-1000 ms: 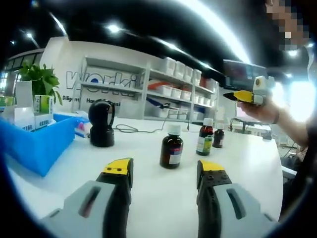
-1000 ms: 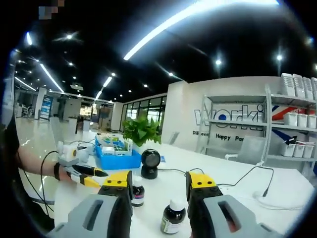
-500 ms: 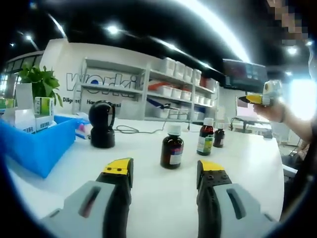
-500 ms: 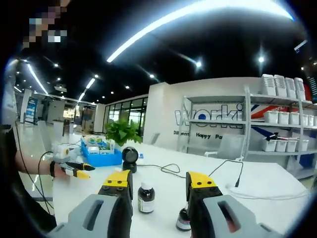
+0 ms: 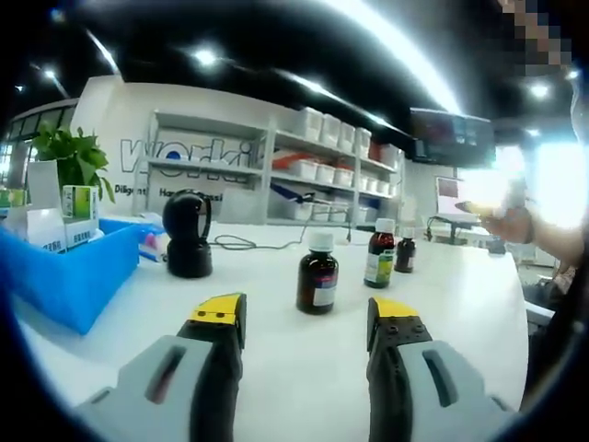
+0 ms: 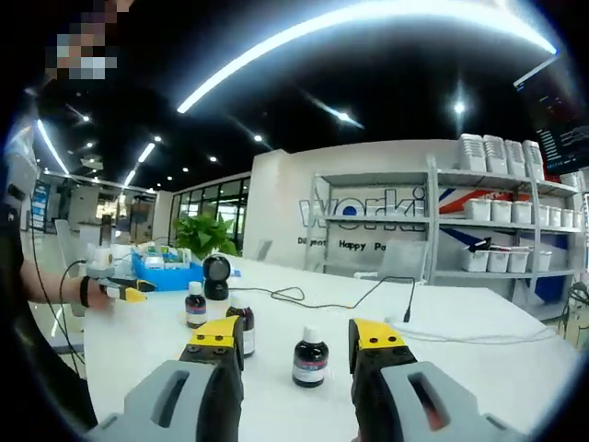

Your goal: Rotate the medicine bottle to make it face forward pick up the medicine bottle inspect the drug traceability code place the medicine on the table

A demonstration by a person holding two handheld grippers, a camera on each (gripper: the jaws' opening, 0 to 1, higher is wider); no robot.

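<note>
Bare counter (image 5: 304,368) ahead of left jaws up to nearest bottle (image 5: 317,284); blue bin (image 5: 64,276) and scanner (image 5: 188,232) block the left

long white ceiling light strips (image 6: 368,18) run from 9 toward 2 o'clock across a dark ceiling. at 3 o'clock grey metal shelving (image 6: 479,221) holds white plastic bins (image 5: 322,124) against a white lettered wall (image 6: 276,207). glass windows (image 6: 198,203) at 9.
</note>
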